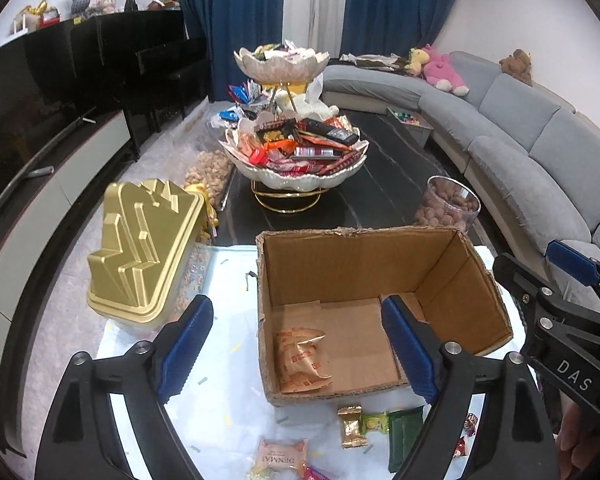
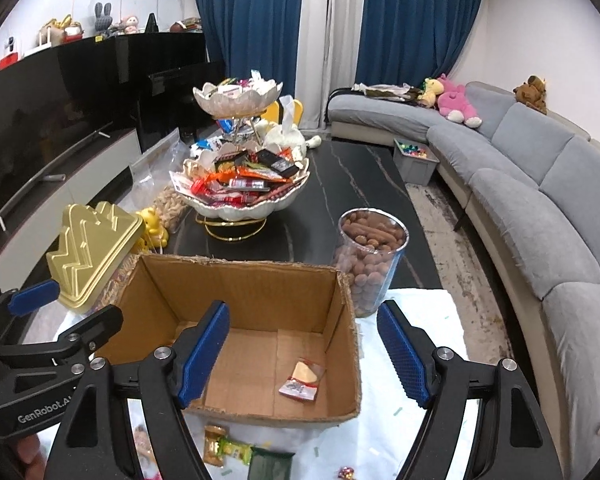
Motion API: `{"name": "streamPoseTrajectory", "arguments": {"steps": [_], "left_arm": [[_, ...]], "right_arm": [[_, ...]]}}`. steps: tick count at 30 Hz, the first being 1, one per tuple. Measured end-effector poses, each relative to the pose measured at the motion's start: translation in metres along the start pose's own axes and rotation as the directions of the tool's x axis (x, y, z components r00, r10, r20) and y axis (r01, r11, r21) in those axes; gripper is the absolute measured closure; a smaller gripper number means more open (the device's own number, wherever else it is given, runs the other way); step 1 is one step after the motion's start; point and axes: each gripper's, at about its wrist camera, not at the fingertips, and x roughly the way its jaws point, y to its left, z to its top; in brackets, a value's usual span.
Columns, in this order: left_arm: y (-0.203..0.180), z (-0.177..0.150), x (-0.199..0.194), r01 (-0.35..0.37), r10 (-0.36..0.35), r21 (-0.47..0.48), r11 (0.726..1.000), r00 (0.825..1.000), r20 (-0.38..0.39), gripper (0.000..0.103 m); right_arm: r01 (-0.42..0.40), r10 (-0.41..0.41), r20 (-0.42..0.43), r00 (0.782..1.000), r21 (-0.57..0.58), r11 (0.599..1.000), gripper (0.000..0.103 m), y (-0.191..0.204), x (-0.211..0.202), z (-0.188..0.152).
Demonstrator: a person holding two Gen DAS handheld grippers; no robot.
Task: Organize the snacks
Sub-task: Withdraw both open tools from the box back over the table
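Note:
An open cardboard box [image 1: 342,268] [image 2: 260,292] stands on a white cloth. In the left wrist view it holds orange snack packets [image 1: 302,360]; in the right wrist view a red-and-yellow packet [image 2: 302,380] lies on its floor. My left gripper [image 1: 296,352] is open and empty over the box's near edge. My right gripper [image 2: 304,354] is open and empty above the box's right side. Loose snacks lie in front of the box: a gold packet [image 1: 350,426], a green packet [image 1: 404,436] [image 2: 270,462], a pink packet [image 1: 280,458].
A gold-lidded container [image 1: 144,252] [image 2: 94,252] stands left of the box. A clear jar of brown nuts [image 2: 366,260] [image 1: 448,204] stands to the right. A two-tier snack bowl [image 1: 296,152] [image 2: 244,184] sits on the black table behind. A grey sofa [image 2: 540,208] curves along the right.

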Motion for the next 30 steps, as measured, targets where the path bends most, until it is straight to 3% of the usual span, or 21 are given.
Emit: {"name": "streamPoseTrajectory", "arguments": {"steps": [11, 30], "left_arm": [[-0.010, -0.001, -0.029, -0.012, 0.011, 0.029, 0.999, 0.999, 0.038, 0.016], [-0.017, -0.032, -0.054, -0.024, 0.021, 0.061, 0.998, 0.998, 0.054, 0.016]], "right_arm": [[0.018, -0.019, 0.048, 0.999, 0.017, 1.000, 0.026, -0.009, -0.032, -0.005], [0.015, -0.018, 0.057, 0.998, 0.057, 0.998, 0.026, -0.017, -0.059, -0.031]]}}
